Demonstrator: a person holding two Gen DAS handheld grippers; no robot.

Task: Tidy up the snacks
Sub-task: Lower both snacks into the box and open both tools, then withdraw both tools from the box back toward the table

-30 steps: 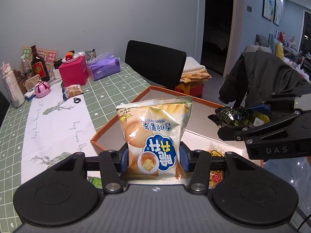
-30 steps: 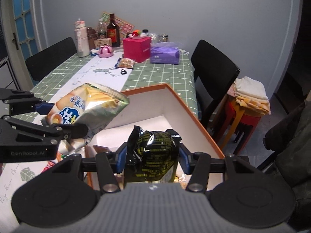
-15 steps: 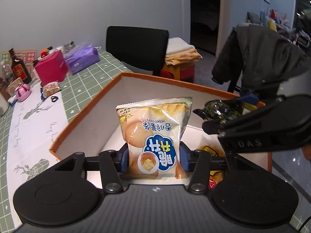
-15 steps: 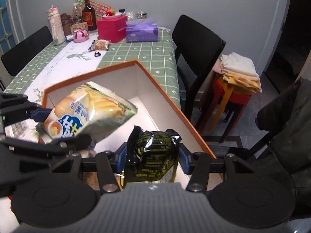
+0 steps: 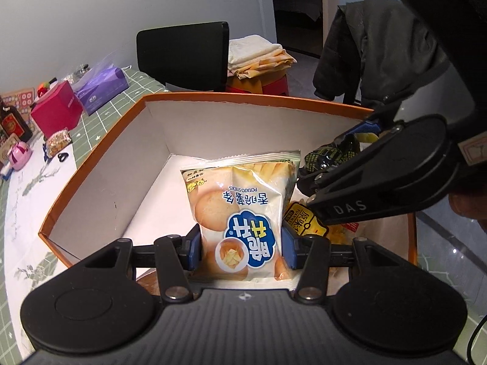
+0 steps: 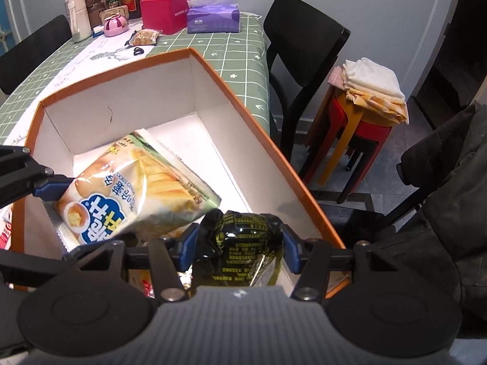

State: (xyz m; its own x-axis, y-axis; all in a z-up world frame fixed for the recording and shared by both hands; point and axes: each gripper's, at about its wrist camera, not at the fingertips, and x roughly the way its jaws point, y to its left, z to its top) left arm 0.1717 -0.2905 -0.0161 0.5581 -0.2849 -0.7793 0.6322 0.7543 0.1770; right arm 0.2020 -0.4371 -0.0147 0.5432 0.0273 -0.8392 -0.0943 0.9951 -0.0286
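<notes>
A potato-stick bag [image 5: 240, 210], pale yellow with a blue logo, is clamped at its lower end by my left gripper [image 5: 242, 249] and hangs inside the orange-rimmed white box [image 5: 243, 97]. To its right, my right gripper [image 5: 331, 155] holds a black snack bag with yellow print [image 5: 328, 152] low over the box's near corner. In the right wrist view that black bag [image 6: 243, 243] sits between the right gripper's [image 6: 240, 249] pads, whose jaws are opening while still touching it. The potato-stick bag [image 6: 134, 188] lies tilted just left of it. A yellow packet [image 5: 304, 219] lies on the box floor.
The box [image 6: 243, 103] stands on a green checked tablecloth [image 6: 237, 51]. At the far end are a pink box [image 6: 164, 12], a purple tissue pack [image 6: 213, 15], bottles and a small snack packet [image 6: 144, 37]. A black chair [image 6: 301, 39], a stool with folded cloths [image 6: 371, 91] and a dark coat [image 6: 450, 164] flank the table.
Both grippers have come down with their bags, from above the box's rim to inside it. The right gripper's pads stand slightly wider apart around the black bag.
</notes>
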